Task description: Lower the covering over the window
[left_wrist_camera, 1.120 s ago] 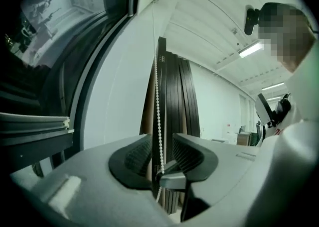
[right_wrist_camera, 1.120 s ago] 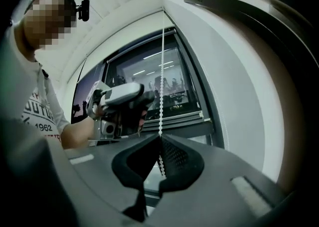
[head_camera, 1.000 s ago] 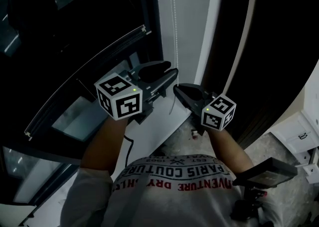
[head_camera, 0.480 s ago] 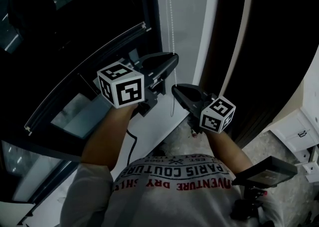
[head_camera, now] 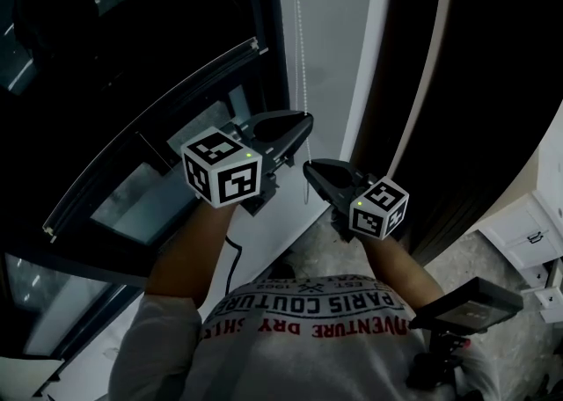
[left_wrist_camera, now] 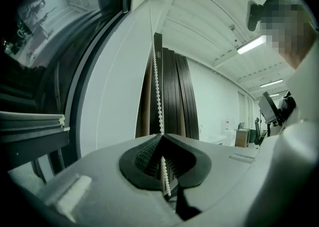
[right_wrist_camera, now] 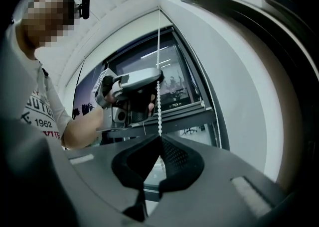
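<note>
Fingers of left gripper (left_wrist_camera: 162, 139) pressed together on bead chain (left_wrist_camera: 157, 86). Right gripper (right_wrist_camera: 159, 140) likewise clamped shut on same chain, lower down, at 5 o'clock of left in head view.

Step, likely: hand-over-hand hauling of chain to bring covering down. Next likely needs right's release, then left's straight pull along chain, no sideways drag.

Chain: thin, white, beaded, taut, entering from 12 o'clock beside pale wall strip. Dark window (head_camera: 132, 65) at 10 o'clock. Covering itself not identifiable.
</note>
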A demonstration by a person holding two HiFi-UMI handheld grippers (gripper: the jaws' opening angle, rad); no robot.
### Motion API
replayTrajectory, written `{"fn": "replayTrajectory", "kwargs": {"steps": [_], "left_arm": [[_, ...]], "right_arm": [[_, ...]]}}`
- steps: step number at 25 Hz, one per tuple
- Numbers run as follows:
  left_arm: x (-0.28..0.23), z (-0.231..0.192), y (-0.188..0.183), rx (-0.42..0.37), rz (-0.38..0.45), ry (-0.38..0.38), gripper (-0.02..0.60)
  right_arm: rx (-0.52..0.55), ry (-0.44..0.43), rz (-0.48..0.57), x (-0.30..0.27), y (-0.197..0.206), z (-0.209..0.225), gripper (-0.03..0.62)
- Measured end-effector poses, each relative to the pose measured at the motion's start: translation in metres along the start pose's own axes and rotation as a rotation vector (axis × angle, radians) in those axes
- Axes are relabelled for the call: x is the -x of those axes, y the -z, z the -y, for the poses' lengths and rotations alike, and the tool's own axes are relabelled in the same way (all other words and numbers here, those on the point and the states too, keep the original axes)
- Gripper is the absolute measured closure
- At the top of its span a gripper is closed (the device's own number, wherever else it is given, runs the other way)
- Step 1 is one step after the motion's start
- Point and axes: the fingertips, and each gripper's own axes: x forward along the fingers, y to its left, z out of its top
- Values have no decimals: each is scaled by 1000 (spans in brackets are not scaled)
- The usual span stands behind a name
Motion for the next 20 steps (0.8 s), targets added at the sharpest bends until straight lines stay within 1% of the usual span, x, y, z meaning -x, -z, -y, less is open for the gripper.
{"fn": "replayTrajectory", "kwargs": {"steps": [3,7,10,15,20], "left_arm": [[2,-5,21,21,-13,-20,574],[2,-9,50,18,-43,-53,574],[4,-10,73,23,-78,-64,574],[8,-14,117,53,-149,-83,574],[13,-14,145,87,-163,-96,574]], "right_arm": [[-17,12,-38,1,21,5,586],[-43,17,-98,-1,50,9,586],[-74,11,-142,-4,74,7,586],[-137,12,-227,-3,116,3,586],[-168,2,-299,0,144,0,585]]}}
